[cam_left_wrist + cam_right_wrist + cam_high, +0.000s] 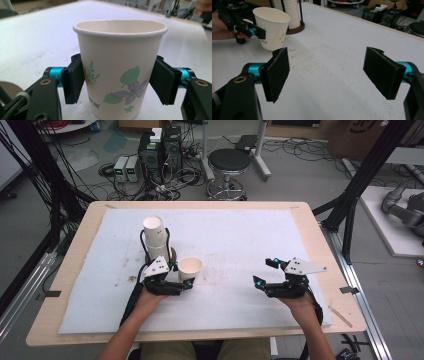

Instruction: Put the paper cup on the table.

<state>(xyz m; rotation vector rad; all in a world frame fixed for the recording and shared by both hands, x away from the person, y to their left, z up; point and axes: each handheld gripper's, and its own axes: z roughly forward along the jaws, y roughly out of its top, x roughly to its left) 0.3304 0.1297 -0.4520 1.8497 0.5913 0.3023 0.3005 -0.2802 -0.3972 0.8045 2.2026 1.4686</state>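
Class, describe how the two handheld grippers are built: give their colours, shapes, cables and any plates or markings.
Each gripper, left and right, is a black frame with turquoise collars behind flat black rectangular pads. A grey three-cornered plate dotted with small holes tops each. Black cables trail back along the forearms. No sleeves show at the wrists.

Support: wooden table (320,250), pale edge exposed on all sides.
Covering: white foam sheet (240,235), spread over most of the top; faint brown smudges left of centre.
Far left: cup holder (172,254) with round brown base, black rods, stacked paper cups (155,232).
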